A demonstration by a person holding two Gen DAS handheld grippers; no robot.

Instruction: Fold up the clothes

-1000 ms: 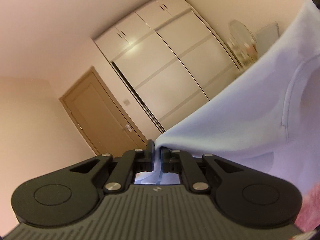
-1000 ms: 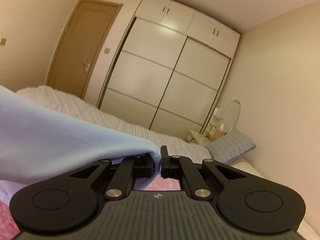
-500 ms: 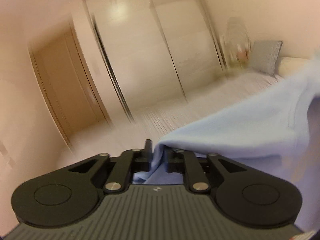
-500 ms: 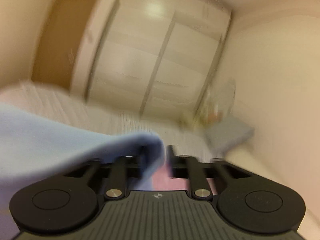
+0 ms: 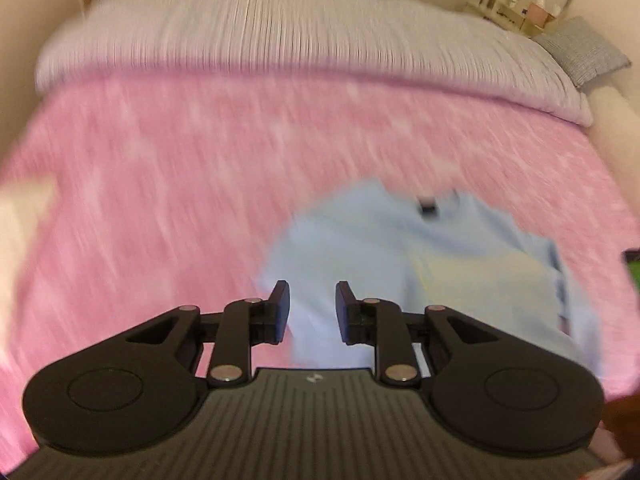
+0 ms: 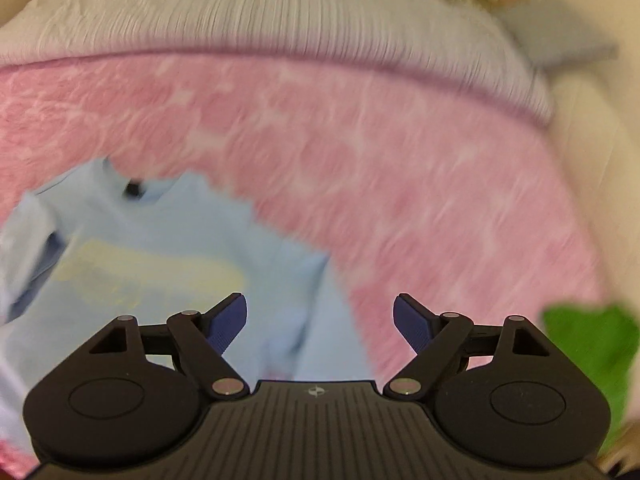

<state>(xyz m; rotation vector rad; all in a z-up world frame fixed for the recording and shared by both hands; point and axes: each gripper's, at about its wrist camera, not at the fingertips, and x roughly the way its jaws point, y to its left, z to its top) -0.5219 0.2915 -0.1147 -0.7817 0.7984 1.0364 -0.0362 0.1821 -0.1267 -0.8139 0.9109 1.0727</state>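
A light blue T-shirt point(image 5: 400, 248) with a pale yellow print lies spread on the pink blanket point(image 5: 180, 168), collar toward the far side. In the left wrist view it sits right of centre; my left gripper point(image 5: 309, 312) hovers over its near left edge, open, with nothing between the fingers. In the right wrist view the same T-shirt point(image 6: 160, 248) fills the lower left, and my right gripper point(image 6: 320, 320) stands wide open above its right edge. Both views are motion-blurred.
A grey striped duvet point(image 5: 280, 32) lies folded across the far side of the bed, with a grey pillow point(image 5: 584, 52) at the far right. A green cloth point(image 6: 592, 352) rests at the near right. A small shelf unit point(image 5: 524, 4) stands behind the bed.
Both grippers held the blue T-shirt up in the air, pointing at the wardrobe. They have swung down toward the bed, opened and let the shirt go; it now lies on the blanket.
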